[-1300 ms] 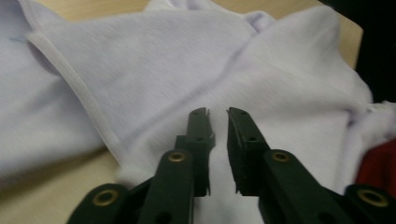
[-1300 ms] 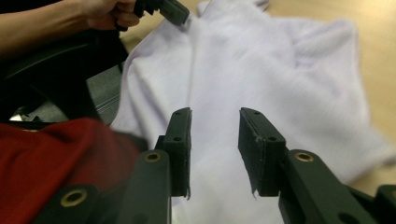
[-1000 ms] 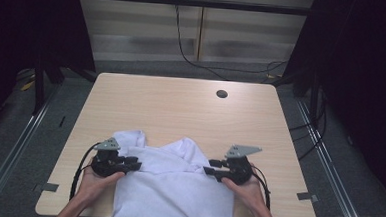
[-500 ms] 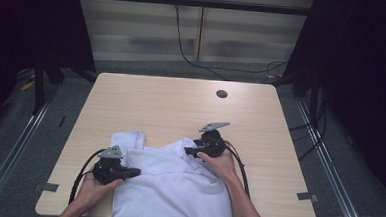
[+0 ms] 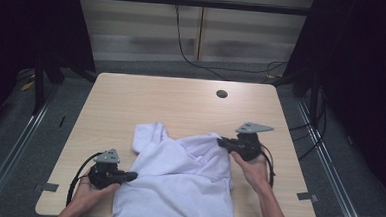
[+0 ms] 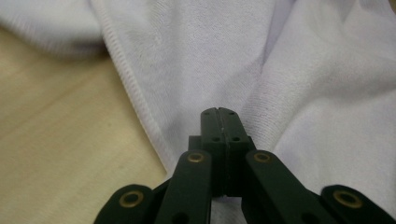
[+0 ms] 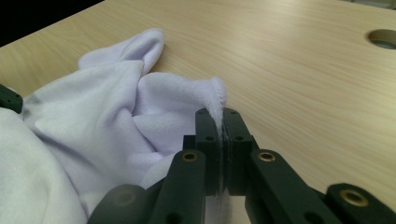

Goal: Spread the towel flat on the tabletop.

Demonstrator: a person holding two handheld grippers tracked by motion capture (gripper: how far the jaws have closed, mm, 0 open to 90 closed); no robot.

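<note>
Lying rumpled on the near worktop (image 5: pixel 131 100), a white garment (image 5: pixel 177 188) is pinched at its edges by both grippers, left (image 5: pixel 130 176) and right (image 5: pixel 221 141), jaws clamped on cloth, folding barely begun.

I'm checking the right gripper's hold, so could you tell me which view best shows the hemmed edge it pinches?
The right gripper view: the white cloth's hemmed edge sits between the shut jaws. The high view shows it small; the left gripper view shows another hem.

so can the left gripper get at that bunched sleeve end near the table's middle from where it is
Probably not right away: the left gripper is shut on the white garment at its near left edge. The sleeve end lies farther up the bare table, unobstructed, but it must let go first.
</note>
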